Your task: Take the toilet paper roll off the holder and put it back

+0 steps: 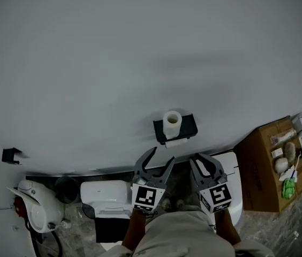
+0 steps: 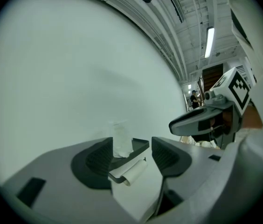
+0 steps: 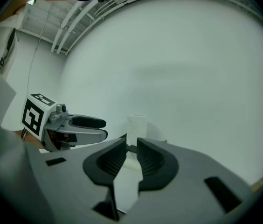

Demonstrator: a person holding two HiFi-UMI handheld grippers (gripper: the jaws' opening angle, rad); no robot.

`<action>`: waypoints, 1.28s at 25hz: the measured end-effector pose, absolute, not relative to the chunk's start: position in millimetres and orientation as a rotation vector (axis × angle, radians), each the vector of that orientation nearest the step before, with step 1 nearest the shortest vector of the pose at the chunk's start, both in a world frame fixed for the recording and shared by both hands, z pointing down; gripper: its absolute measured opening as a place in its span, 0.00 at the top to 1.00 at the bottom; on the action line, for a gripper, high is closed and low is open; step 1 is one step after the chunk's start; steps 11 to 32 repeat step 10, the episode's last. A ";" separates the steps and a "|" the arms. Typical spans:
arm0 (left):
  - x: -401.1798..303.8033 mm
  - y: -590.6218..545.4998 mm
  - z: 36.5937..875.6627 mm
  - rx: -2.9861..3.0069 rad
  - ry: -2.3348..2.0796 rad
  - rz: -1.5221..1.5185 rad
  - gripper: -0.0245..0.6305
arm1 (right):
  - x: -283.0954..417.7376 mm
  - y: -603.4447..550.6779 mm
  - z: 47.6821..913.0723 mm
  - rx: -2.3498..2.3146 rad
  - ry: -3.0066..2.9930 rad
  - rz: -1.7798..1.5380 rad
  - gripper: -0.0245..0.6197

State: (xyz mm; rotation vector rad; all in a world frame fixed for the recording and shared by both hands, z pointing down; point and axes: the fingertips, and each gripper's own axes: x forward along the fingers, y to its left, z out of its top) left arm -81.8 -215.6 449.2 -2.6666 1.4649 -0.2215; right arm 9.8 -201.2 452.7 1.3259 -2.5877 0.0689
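Both grippers hang short of the wall-mounted holder (image 1: pixel 189 127), neither touching it. The left gripper (image 1: pixel 161 157) has its fingers (image 2: pixel 96 160) spread about half wide. Nothing is gripped, and in the left gripper view the holder only shows in the gap, farther off against the wall (image 1: pixel 140 63). The right gripper (image 1: pixel 202 159), just beside it, has its fingers (image 3: pixel 150 160) drawn in to a narrow slit. The pads are not quite meeting, and that gap is empty too, with the holder behind it.

The toilet paper roll (image 1: pixel 171 121) stands upright on the holder's black shelf. Its long axis is vertical, and from my head view I look down into the open core at its top end. Under the shelf a thinner second roll (image 2: pixel 132 173) lies level, its axis running along the wall. One round end shows in the left gripper view, and a sheet hangs down from it.

From the head view the holder sits just above and between the two sets of fingertips. A cardboard box (image 1: pixel 263 165) stands off to the right.
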 end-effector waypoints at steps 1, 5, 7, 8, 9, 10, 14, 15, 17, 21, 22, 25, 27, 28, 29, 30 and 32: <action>-81.5 -215.1 448.7 -2.655 1.483 -0.229 0.55 | 11.7 -201.8 452.6 1.310 -2.601 0.076 0.86; -77.1 -214.2 447.5 -2.598 1.552 -0.255 0.55 | 16.4 -204.9 450.5 1.229 -2.678 0.086 0.86; -72.4 -215.5 448.2 -2.581 1.589 -0.260 0.55 | 17.4 -209.9 444.6 1.203 -2.723 0.034 0.86; -69.4 -216.0 448.0 -2.572 1.604 -0.257 0.55 | 18.4 -212.2 442.7 1.189 -2.740 0.016 0.86; -66.3 -216.5 447.6 -2.561 1.618 -0.253 0.55 | 19.8 -214.4 441.8 1.175 -2.754 0.006 0.86; -63.3 -217.0 447.0 -2.550 1.631 -0.249 0.55 | 21.2 -216.5 441.3 1.161 -2.766 -0.001 0.86; -63.3 -217.0 447.0 -2.550 1.631 -0.249 0.55 | 21.2 -216.5 441.3 1.161 -2.766 -0.001 0.86; -63.3 -217.0 447.0 -2.550 1.631 -0.249 0.55 | 21.2 -216.5 441.3 1.161 -2.766 -0.001 0.86; -63.3 -217.0 447.0 -2.550 1.631 -0.249 0.55 | 21.2 -216.5 441.3 1.161 -2.766 -0.001 0.86; -63.3 -217.0 447.0 -2.550 1.631 -0.249 0.55 | 21.2 -216.5 441.3 1.161 -2.766 -0.001 0.86; -63.3 -217.0 447.0 -2.550 1.631 -0.249 0.55 | 21.2 -216.5 441.3 1.161 -2.766 -0.001 0.86; -63.3 -217.0 447.0 -2.550 1.631 -0.249 0.55 | 21.2 -216.5 441.3 1.161 -2.766 -0.001 0.86; -63.3 -217.0 447.0 -2.550 1.631 -0.249 0.55 | 21.2 -216.5 441.3 1.161 -2.766 -0.001 0.86; -63.3 -217.0 447.0 -2.550 1.631 -0.249 0.55 | 21.2 -216.5 441.3 1.161 -2.766 -0.001 0.86; -63.3 -217.0 447.0 -2.550 1.631 -0.249 0.55 | 21.2 -216.5 441.3 1.161 -2.766 -0.001 0.86; -63.3 -217.0 447.0 -2.550 1.631 -0.249 0.55 | 21.2 -216.5 441.3 1.161 -2.766 -0.001 0.86; -63.3 -217.0 447.0 -2.550 1.631 -0.249 0.55 | 21.2 -216.5 441.3 1.161 -2.766 -0.001 0.86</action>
